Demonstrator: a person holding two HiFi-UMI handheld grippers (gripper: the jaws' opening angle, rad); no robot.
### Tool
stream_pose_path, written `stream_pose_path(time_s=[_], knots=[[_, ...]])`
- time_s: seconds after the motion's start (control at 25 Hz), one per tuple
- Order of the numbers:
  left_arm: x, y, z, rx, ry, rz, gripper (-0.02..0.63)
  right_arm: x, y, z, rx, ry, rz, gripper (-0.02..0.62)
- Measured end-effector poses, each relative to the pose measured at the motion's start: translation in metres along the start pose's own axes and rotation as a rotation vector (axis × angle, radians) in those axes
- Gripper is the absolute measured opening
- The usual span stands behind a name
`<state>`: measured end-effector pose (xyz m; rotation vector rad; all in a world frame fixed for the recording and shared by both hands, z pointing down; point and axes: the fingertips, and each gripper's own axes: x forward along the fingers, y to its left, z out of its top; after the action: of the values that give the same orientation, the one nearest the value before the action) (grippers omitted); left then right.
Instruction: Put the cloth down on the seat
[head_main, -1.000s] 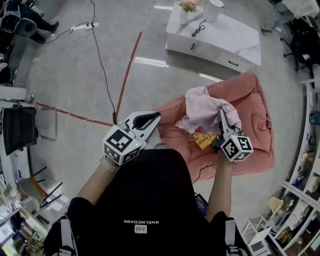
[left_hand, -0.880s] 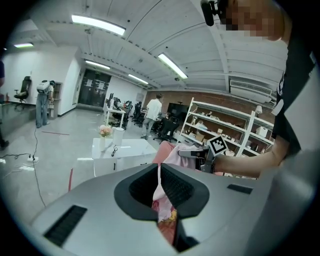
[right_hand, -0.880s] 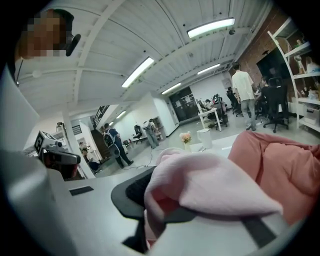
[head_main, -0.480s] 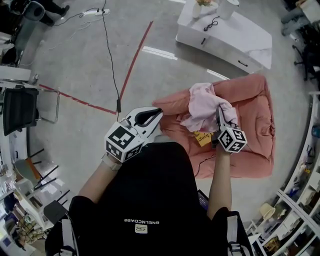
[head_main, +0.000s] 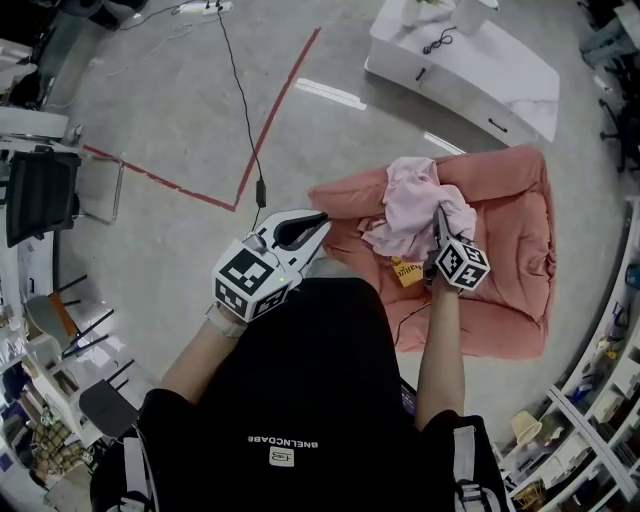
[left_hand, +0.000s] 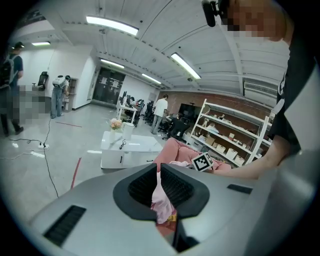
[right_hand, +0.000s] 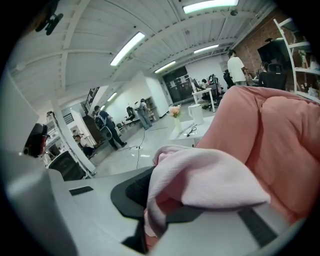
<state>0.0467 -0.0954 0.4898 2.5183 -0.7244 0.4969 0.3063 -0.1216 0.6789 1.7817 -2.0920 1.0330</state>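
Note:
A pale pink cloth hangs bunched over the salmon cushioned seat on the floor. My right gripper is shut on the cloth's near edge, just above the seat's left half. In the right gripper view the cloth drapes over the right gripper, with the seat close behind. My left gripper is shut and holds nothing, off the seat's left edge and apart from the cloth. Through the narrow slit at the left gripper, the cloth shows farther off.
A yellow tag lies on the seat beneath the cloth. A white low table stands beyond the seat. A red tape line and a black cable cross the floor at left. Shelves line the right side; a black chair is far left.
The right gripper with the cloth has sunk a little toward the seat. The left gripper has kept its place beside the seat's edge.

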Motion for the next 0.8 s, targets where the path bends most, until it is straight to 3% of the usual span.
stream_pose_path(time_s=[0.44, 0.8], knots=[[0.003, -0.004, -0.008, -0.004, 0.021, 0.003, 0.020, 0.030, -0.017, -0.038, 0.025, 0.114, -0.004, 0.066], [0.002, -0.003, -0.013, -0.002, 0.034, -0.003, 0.020, 0.047, -0.020, -0.063, 0.040, 0.214, -0.011, 0.212]])
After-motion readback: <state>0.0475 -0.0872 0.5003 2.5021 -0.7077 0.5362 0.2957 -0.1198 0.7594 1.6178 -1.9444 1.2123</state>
